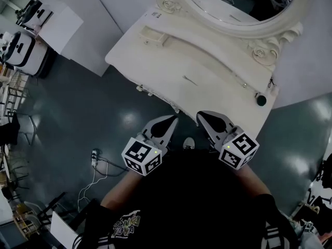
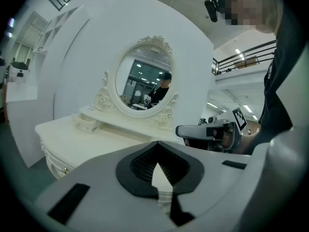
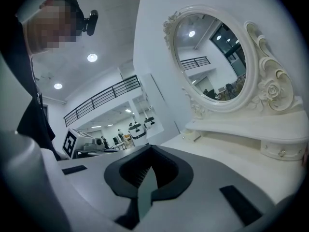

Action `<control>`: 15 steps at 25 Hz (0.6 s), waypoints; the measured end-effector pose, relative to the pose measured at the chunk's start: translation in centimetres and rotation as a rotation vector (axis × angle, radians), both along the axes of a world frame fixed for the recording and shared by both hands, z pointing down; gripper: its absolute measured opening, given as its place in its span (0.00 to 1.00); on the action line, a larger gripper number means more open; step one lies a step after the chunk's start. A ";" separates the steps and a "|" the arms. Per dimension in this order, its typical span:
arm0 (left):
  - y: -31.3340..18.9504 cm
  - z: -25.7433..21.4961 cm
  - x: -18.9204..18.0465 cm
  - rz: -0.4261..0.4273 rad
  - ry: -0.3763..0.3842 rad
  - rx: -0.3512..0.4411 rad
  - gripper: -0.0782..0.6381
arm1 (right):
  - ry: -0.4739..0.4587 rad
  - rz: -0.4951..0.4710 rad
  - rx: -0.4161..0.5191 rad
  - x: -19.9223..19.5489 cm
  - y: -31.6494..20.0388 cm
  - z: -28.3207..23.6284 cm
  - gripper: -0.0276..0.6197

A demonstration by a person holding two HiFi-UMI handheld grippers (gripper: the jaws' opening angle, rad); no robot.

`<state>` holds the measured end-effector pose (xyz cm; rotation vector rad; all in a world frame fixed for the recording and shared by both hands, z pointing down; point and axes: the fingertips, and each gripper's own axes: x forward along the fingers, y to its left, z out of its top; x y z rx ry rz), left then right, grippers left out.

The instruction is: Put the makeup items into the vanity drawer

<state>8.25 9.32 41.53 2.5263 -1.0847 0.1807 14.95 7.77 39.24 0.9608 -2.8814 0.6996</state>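
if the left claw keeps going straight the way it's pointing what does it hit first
Most likely the vanity. The left claw points slightly down at its front edge, with nothing in between. Depth is unclear, so it could land on the top just past the edge.

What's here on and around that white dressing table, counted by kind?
Handheld grey two-jaw grippers: 2 (left gripper, right gripper)
White carved vanity table: 1
Oval mirror in a white carved frame: 1
Thin dark stick on the tabletop: 1
Small dark round item at the table's corner: 1
Total: 6
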 end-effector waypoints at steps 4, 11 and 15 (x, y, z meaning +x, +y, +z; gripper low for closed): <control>-0.3 -0.1 -0.1 -0.005 -0.008 0.000 0.11 | 0.010 -0.003 0.008 0.1 -0.6 0.1 0.08; -1.1 0.3 -0.6 -0.019 -0.022 -0.016 0.11 | 0.030 -0.003 0.021 -0.1 -1.9 0.4 0.08; -1.9 0.5 -0.2 -0.018 -0.032 -0.023 0.11 | 0.049 -0.008 0.042 -0.3 -2.8 0.2 0.08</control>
